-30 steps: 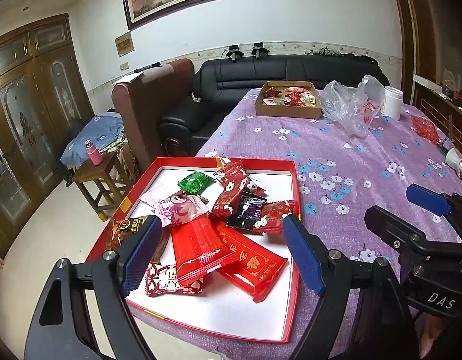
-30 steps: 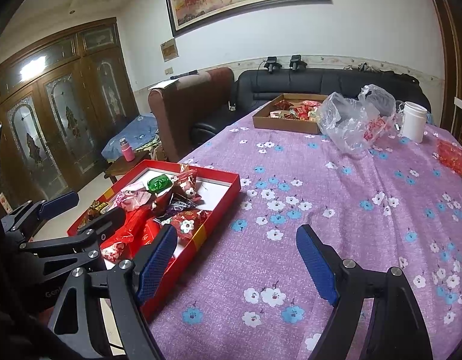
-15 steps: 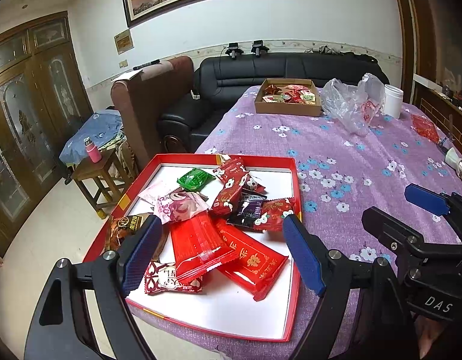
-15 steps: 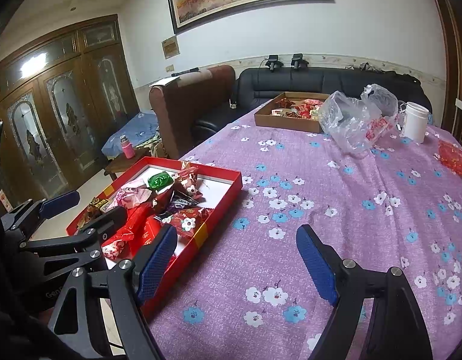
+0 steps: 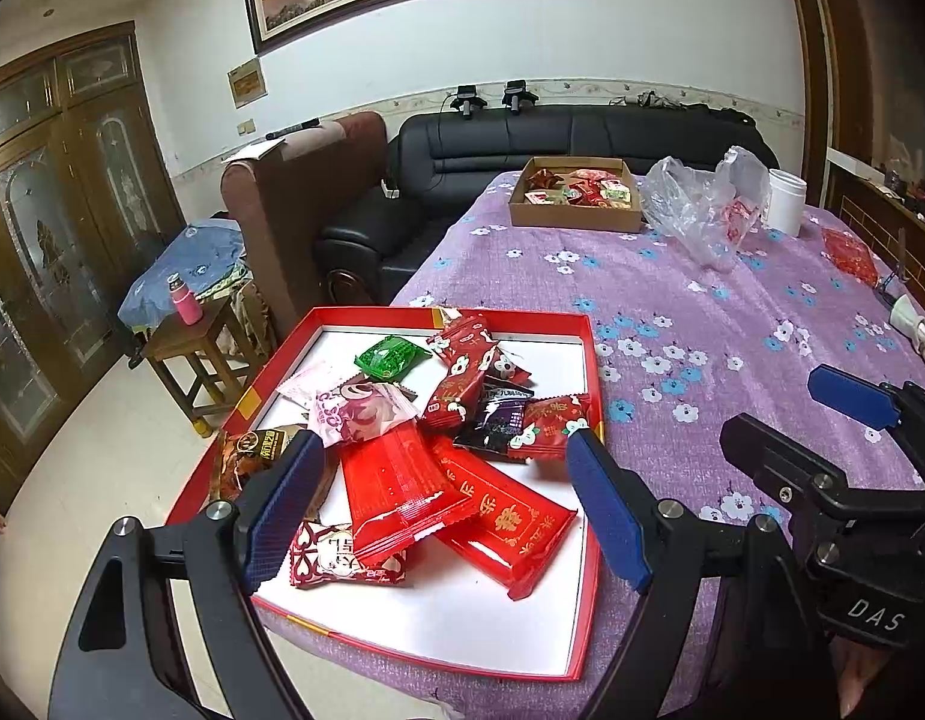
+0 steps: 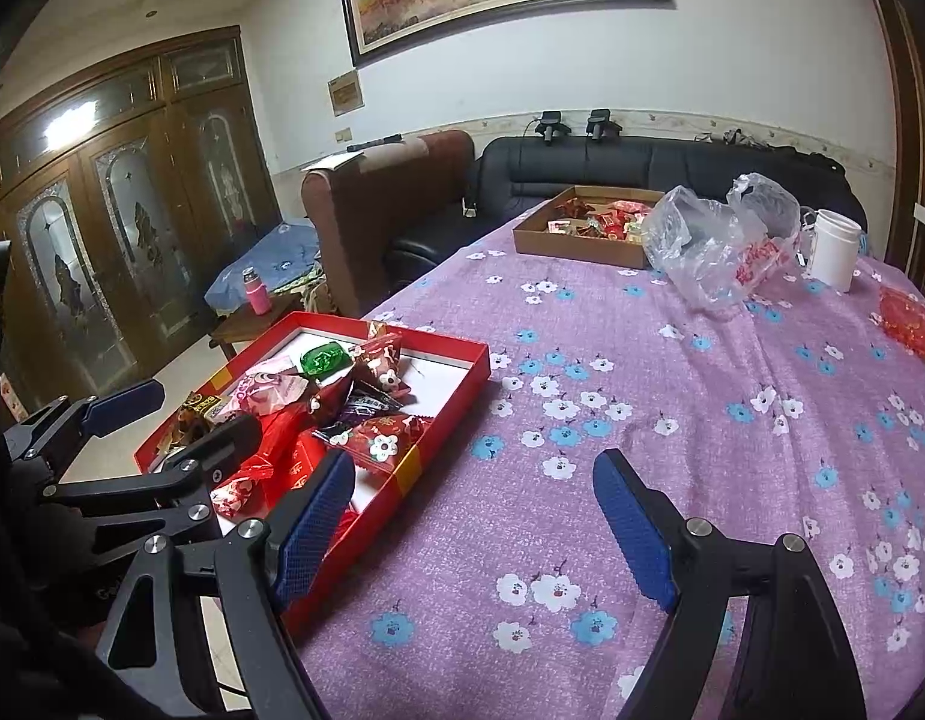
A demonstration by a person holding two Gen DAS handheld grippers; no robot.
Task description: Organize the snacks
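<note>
A red tray (image 5: 589,360) with a white floor sits at the near left corner of the table and holds several wrapped snacks: two long red packs (image 5: 396,489), a pink one (image 5: 354,411), a green candy (image 5: 389,356), a dark one (image 5: 498,420). My left gripper (image 5: 444,510) is open and empty, hovering above the long red packs. My right gripper (image 6: 480,528) is open and empty over the purple cloth, just right of the tray (image 6: 444,402). A brown cardboard box (image 5: 573,217) with more snacks stands at the far end.
A purple flowered cloth (image 6: 642,396) covers the table. A crumpled clear plastic bag (image 6: 714,246) and a white jar (image 6: 834,249) stand at the far right. A red packet (image 6: 906,321) lies near the right edge. A sofa, an armchair and a small wooden stool stand beyond the table's left side.
Both views have shifted very slightly. The snacks and the tray have not moved, and both grippers stay open.
</note>
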